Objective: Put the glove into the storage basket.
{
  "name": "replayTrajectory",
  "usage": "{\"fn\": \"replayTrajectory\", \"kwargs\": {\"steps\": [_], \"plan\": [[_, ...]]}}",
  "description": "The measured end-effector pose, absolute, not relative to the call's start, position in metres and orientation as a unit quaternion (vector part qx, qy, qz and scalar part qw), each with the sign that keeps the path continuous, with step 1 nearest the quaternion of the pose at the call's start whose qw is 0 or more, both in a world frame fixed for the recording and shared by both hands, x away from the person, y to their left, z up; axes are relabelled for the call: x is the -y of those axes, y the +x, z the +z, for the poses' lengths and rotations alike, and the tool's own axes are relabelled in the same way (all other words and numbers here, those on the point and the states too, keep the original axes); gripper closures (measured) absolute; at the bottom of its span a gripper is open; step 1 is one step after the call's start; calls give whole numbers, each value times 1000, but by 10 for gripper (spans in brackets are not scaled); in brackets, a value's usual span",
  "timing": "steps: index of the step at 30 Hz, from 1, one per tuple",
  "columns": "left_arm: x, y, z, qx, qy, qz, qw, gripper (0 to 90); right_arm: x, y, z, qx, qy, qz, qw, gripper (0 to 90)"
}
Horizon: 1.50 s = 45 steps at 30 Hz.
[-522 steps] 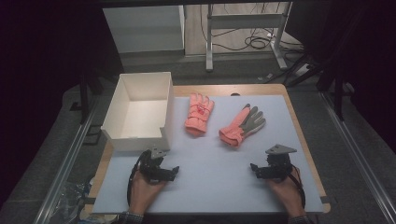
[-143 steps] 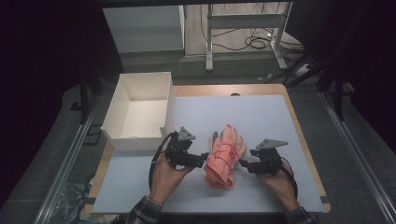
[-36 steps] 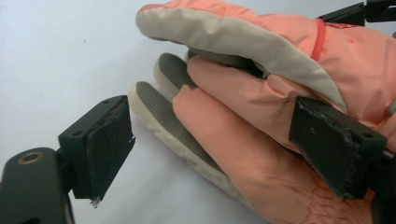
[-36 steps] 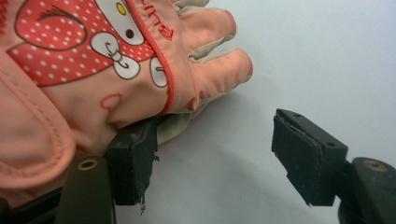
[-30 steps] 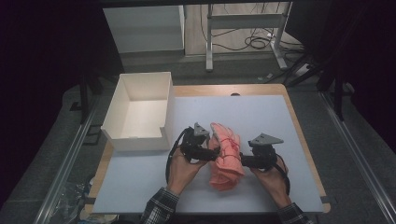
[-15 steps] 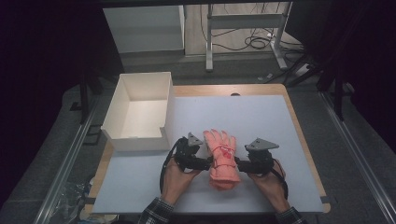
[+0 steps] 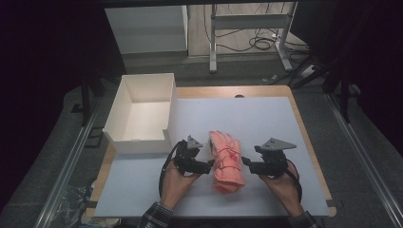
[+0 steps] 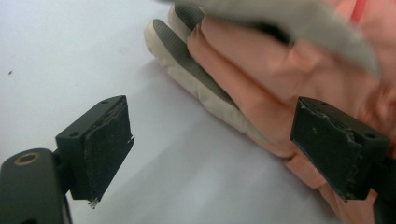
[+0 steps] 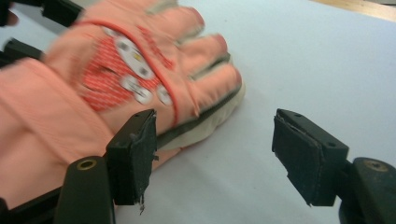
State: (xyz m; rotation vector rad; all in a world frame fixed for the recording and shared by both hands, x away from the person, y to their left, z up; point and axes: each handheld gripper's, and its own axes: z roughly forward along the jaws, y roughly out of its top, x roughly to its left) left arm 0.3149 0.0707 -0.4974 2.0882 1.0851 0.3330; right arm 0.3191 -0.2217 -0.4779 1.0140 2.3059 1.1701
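Salmon-pink gloves (image 7: 225, 160), two of them stacked one on the other, lie on the pale sheet that covers the bench (image 7: 266, 118), a little nearer the person's edge than the middle, with their fingers pointing away from the person. From the right tool's view, the upper glove shows its back, with a red textured patch and small white discs, above a grey and cream palm edge of the glove beneath (image 9: 205, 122).

Left tool (image 7: 208, 166) sits just beside the stack's left edge, held in the person's left hand (image 7: 177, 183). Its jaws stand apart with nothing clamped between them; in its own view one pad (image 8: 108, 140) is over bare sheet and the other (image 8: 338, 149) is in front of the pink fabric, and whether that pad touches the glove cannot be told.

Right tool (image 7: 245, 161) sits just beside the stack's right edge, in the person's right hand (image 7: 284, 183). Its jaws are spread wide and grip nothing: one pad (image 9: 140, 149) is close against the cuff side of the gloves, the other (image 9: 303, 154) over bare sheet.

White open box (image 7: 124, 107) stands at the bench's far left corner, well apart from the gloves.
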Motion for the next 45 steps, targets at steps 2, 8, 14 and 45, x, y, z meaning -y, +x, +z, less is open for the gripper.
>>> {"fn": "replayTrajectory", "kwargs": {"steps": [2, 8, 14, 45], "plan": [[-76, 312, -498, -427, 813, 127, 375, 123, 223, 318, -474, -818, 355, 420, 168, 315], [-99, 300, -509, -445, 803, 116, 378, 118, 226, 313, -476, -826, 348, 420, 138, 328], [-113, 291, -520, -456, 800, 113, 373, 111, 232, 302, -495, -835, 355, 402, 122, 328], [-165, 279, -531, -488, 791, 114, 350, 85, 157, 295, -525, -855, 320, 395, 104, 311]]}}
